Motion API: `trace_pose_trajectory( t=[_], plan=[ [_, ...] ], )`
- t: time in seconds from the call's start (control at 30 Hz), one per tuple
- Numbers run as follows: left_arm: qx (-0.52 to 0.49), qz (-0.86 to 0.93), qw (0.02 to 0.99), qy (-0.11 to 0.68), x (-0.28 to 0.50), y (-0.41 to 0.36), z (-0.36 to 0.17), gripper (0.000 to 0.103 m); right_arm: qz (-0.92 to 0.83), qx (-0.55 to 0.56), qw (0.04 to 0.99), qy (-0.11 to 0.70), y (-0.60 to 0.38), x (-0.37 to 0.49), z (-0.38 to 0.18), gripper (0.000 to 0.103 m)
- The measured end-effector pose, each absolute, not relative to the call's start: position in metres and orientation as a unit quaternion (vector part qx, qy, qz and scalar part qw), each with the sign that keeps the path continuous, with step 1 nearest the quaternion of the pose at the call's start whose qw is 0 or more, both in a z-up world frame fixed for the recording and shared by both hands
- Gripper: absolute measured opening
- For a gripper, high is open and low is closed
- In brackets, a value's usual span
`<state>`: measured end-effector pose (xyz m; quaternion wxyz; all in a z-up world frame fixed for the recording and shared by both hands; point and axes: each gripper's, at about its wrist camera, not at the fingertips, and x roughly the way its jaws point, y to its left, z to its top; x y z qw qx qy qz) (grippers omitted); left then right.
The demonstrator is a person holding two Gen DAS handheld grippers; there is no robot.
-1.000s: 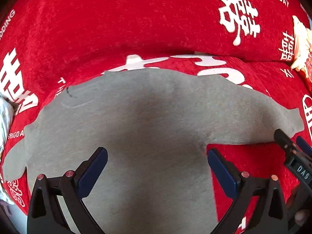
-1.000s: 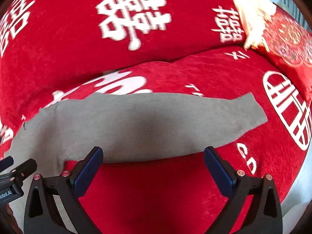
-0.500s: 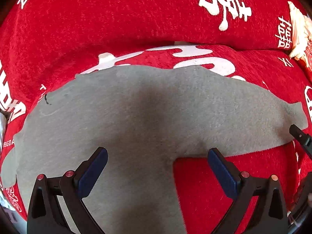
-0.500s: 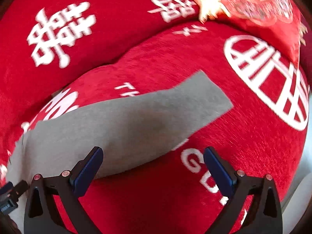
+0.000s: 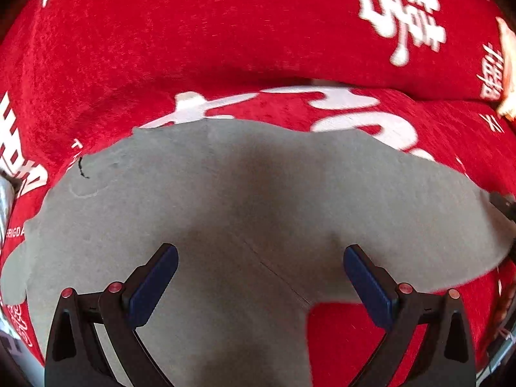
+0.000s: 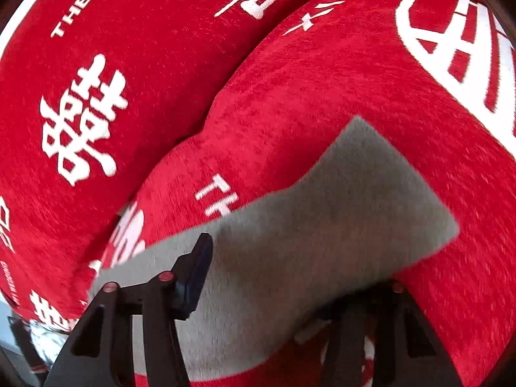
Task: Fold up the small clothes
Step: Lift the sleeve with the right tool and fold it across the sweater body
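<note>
A grey long-sleeved top (image 5: 258,200) lies flat on a red sofa seat. My left gripper (image 5: 259,282) is open and hovers over the body of the top, near the right armpit. The right sleeve (image 6: 338,225) shows in the right wrist view, running up to its cuff. My right gripper (image 6: 287,277) is open and straddles this sleeve: the left finger (image 6: 196,271) lies on top of the cloth, and the sleeve's lower edge covers the right finger. A tip of the right gripper shows at the right edge of the left wrist view (image 5: 503,201).
The red sofa cover (image 5: 225,48) with white characters rises into a backrest behind the top. A cream tasselled cushion (image 5: 506,64) sits at the far right. Something pale lies at the sofa's left end (image 5: 4,200).
My right gripper has swung right along the sleeve towards the cuff and dropped onto it, and the sleeve's lower edge now covers its right finger. My left gripper has shifted a little over the top's body.
</note>
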<state>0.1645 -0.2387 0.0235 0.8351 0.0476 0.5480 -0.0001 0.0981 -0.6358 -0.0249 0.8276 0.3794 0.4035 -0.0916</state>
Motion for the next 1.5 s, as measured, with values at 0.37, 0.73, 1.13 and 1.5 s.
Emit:
trace_pose_trajectory(
  t=[0.37, 0.73, 1.13, 1.5],
  plan=[
    [0.029, 0.002, 0.830, 0.556, 0.164, -0.227, 0.006, 0.103, -0.079, 0.366, 0.823, 0.427, -0.629, 0.102, -0.027, 0.004],
    [0.016, -0.049, 0.828, 0.558, 0.147, -0.210, 0.020, 0.103, -0.114, 0.274, 0.871, 0.392, -0.592, 0.086, 0.044, 0.004],
    [-0.021, -0.063, 0.853, 0.518, 0.100, -0.137, 0.047, 0.103, -0.080, 0.293, 0.868, 0.392, -0.535, 0.075, 0.079, 0.004],
    [-0.038, -0.044, 0.862, 0.503, 0.064, -0.067, 0.046, 0.103, -0.054, 0.262, 0.877, 0.399, -0.451, 0.082, 0.105, 0.004]
  ],
)
